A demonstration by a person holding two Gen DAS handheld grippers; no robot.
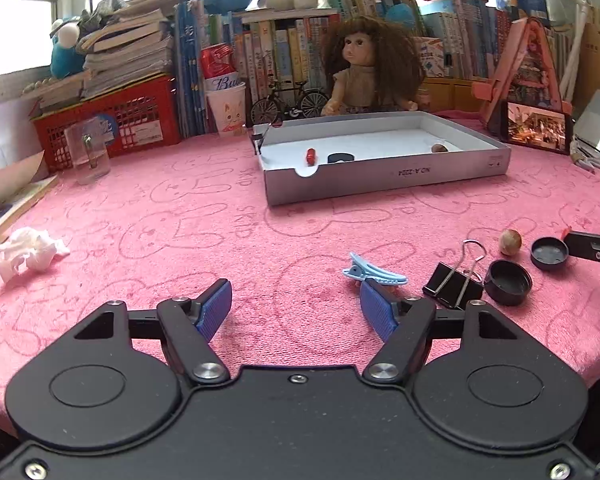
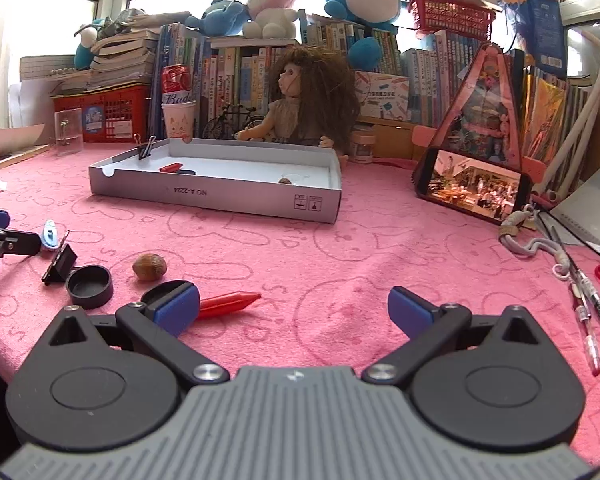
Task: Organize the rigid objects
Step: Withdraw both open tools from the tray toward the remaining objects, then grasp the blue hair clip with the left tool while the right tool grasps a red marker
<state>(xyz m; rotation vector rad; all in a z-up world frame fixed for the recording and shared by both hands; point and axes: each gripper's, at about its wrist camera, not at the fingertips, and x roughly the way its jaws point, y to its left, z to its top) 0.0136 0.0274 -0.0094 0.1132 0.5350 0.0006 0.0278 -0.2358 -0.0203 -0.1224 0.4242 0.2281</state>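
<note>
On the pink cloth lie a light-blue hair clip (image 1: 374, 274), a black binder clip (image 1: 454, 284), two black caps (image 1: 508, 282) (image 1: 549, 253) and a brown nut (image 1: 511, 242). My left gripper (image 1: 296, 308) is open with nothing between its pads; the hair clip lies just past its right finger. My right gripper (image 2: 294, 310) is open too. A red pointed piece (image 2: 228, 303) lies beside its left finger, which partly hides one cap (image 2: 160, 292). The grey box (image 1: 380, 184) holds a red piece (image 1: 310, 156), a black cap (image 1: 341, 157) and a nut (image 1: 440, 148).
A crumpled tissue (image 1: 28, 254) lies at the left. A phone (image 2: 472, 190) leans at the back right, with pens (image 2: 588, 320) and a cord (image 2: 532, 244) near it. A doll (image 2: 300, 100), a red basket (image 1: 112, 120) and books line the back.
</note>
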